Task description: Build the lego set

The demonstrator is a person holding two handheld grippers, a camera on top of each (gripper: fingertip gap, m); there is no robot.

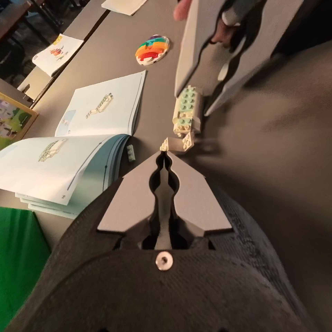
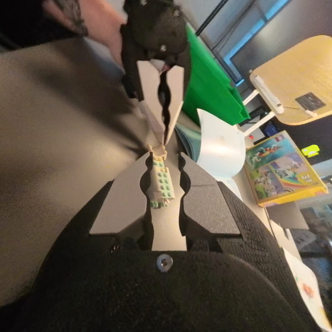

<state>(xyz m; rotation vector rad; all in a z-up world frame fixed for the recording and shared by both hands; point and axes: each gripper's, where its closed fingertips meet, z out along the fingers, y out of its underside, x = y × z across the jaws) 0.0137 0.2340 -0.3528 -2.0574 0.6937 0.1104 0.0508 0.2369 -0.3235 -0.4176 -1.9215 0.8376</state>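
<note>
Left wrist view: left claw (image 1: 163, 152) seemingly pinched

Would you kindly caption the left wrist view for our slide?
Left gripper pinches the white-and-green lego assembly beside the open instruction booklet.

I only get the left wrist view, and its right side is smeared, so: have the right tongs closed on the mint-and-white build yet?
Observer: No. In the right wrist view the right tongs are open. The mint-and-white build lies between the fingers, with bare table showing along one side.
Operator: My frame cuts off the yellow-edged box. How does it sit?
Observer: The box lies flat, picture side up, just past the curled page of the open booklet.
</note>
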